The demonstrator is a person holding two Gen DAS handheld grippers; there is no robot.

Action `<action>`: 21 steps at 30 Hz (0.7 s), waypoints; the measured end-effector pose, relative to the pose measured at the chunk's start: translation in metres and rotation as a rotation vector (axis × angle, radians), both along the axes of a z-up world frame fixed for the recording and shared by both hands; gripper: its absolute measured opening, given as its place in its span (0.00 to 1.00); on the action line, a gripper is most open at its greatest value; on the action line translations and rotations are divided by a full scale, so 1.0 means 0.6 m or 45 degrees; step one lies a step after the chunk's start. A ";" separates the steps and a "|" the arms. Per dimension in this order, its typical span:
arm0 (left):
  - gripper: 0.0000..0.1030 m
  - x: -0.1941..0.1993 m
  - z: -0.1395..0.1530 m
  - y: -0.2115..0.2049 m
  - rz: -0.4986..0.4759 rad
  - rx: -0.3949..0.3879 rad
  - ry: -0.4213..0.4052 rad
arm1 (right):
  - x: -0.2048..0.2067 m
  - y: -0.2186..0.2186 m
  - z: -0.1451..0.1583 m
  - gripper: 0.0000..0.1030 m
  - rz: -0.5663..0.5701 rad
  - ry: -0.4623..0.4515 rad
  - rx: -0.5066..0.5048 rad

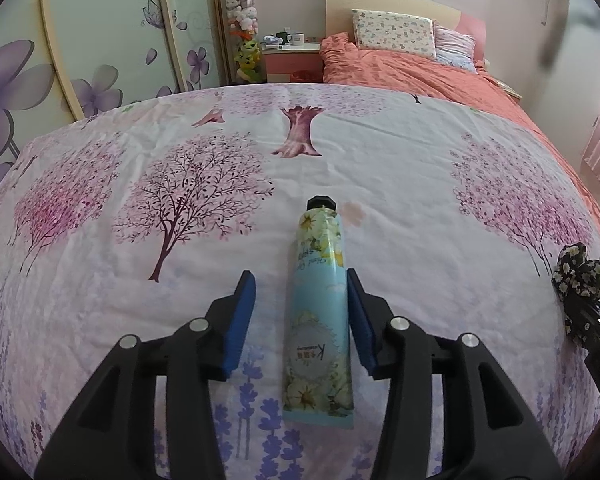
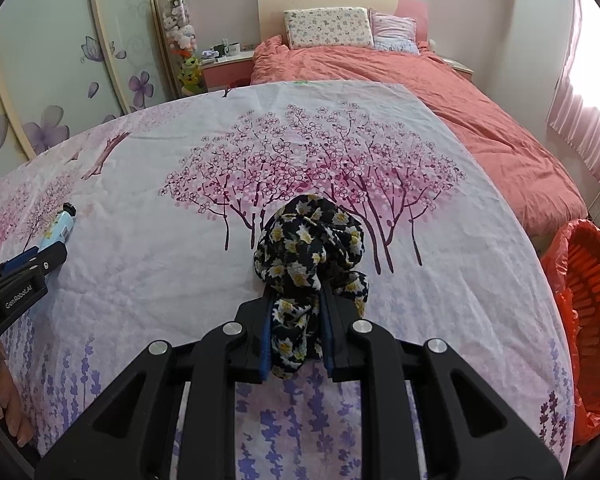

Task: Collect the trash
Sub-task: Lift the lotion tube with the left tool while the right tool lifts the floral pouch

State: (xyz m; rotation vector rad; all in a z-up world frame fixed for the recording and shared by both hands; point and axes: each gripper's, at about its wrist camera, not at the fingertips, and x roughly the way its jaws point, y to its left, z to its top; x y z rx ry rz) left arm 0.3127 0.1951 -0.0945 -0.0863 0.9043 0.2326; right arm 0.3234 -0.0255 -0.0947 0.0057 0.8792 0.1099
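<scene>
Left wrist view: left claw (image 1: 301, 280) is spread, angled down over the worktop w/ the floral cloth (image 1: 400, 200). The hand-cream tube (image 1: 320, 312) lies flat between the blue pads (image 1: 244, 320), black cap pointing away. The right-hand pad is right beside or just touching the tube's side, can't tell which; the other pad stands clearly apart, so nothing is gripped. Looks like the tube is either freshly set down or about to be picked; can't tell which from here. At the right edge the black floral fabric piece (image 1: 578, 276) sits in the other tool. Right wrist view: right claw (image 2: 293, 312) is clenched on the black floral fabric piece (image 2: 312, 248), a bunched cloth w/ yellow-white flowers, most of it bulging ahead of the pads and a tail hanging back between them. Orange-lined bin (image 2: 592, 300) sits off the worktop's right edge, mouth facing up. Left claw (image 2: 32, 256) and tube (image 2: 62, 222) show at far left. Step in hand, IMO: fabric grabbed, not yet binned. Next move calls for swinging the right claw over the bin's mouth, then letting go. Watch the hanging tail so it doesn't snag on the rim.
</scene>
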 end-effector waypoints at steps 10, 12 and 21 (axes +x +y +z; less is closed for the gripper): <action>0.47 0.002 -0.001 0.001 0.004 0.000 0.000 | 0.001 -0.008 0.000 0.18 0.002 0.002 0.021; 0.47 0.002 -0.001 0.001 0.004 0.000 0.000 | 0.001 -0.009 0.000 0.18 0.002 0.002 0.022; 0.47 0.002 -0.001 0.001 0.004 0.000 0.001 | 0.001 -0.009 0.000 0.18 0.002 0.002 0.022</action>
